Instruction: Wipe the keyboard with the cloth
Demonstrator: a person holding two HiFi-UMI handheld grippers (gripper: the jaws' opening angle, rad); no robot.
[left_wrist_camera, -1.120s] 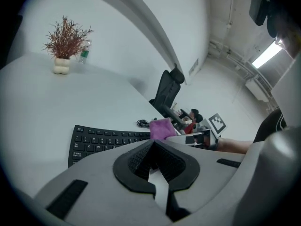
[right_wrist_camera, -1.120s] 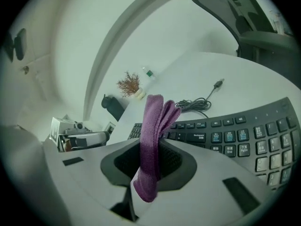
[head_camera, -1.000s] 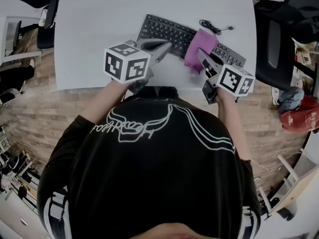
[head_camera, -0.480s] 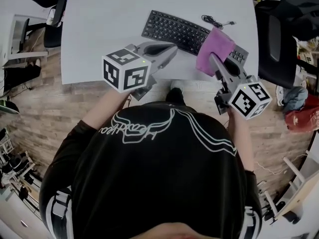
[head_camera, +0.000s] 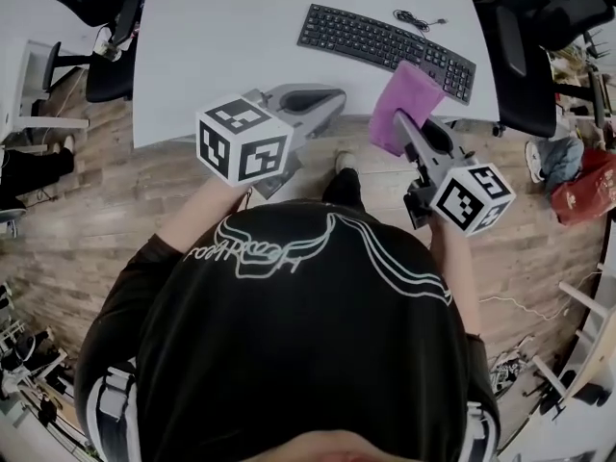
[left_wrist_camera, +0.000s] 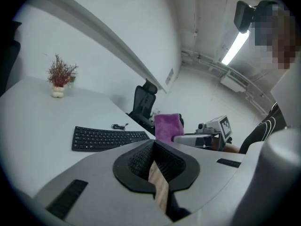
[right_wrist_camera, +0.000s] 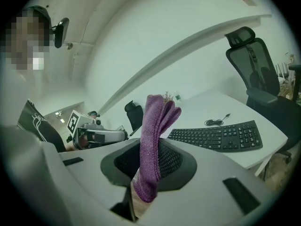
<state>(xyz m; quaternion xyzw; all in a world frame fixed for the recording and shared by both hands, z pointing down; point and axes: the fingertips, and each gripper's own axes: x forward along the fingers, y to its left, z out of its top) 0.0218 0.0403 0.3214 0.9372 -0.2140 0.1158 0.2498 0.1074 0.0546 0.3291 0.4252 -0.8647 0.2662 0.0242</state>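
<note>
The black keyboard (head_camera: 385, 41) lies near the right front of the white table (head_camera: 221, 37); it also shows in both gripper views (left_wrist_camera: 106, 138) (right_wrist_camera: 221, 136). My right gripper (head_camera: 399, 123) is shut on the purple cloth (head_camera: 406, 99), which stands up from its jaws (right_wrist_camera: 157, 126). Cloth and gripper hang in the air at the table's front edge, short of the keyboard and apart from it. My left gripper (head_camera: 335, 96) is shut with nothing in it, level with the front edge and left of the cloth. From the left gripper view the cloth (left_wrist_camera: 167, 126) is on the right.
A black office chair (head_camera: 525, 56) stands right of the table, another chair (head_camera: 106, 56) at its left. A coiled cable (head_camera: 416, 17) lies behind the keyboard. A small potted plant (left_wrist_camera: 59, 74) stands far back on the table. Wooden floor (head_camera: 115, 210) lies under both grippers.
Both grippers have drawn back from the keyboard toward the person. The cloth has come off the keys with the right gripper and now hangs at the table's front edge.
</note>
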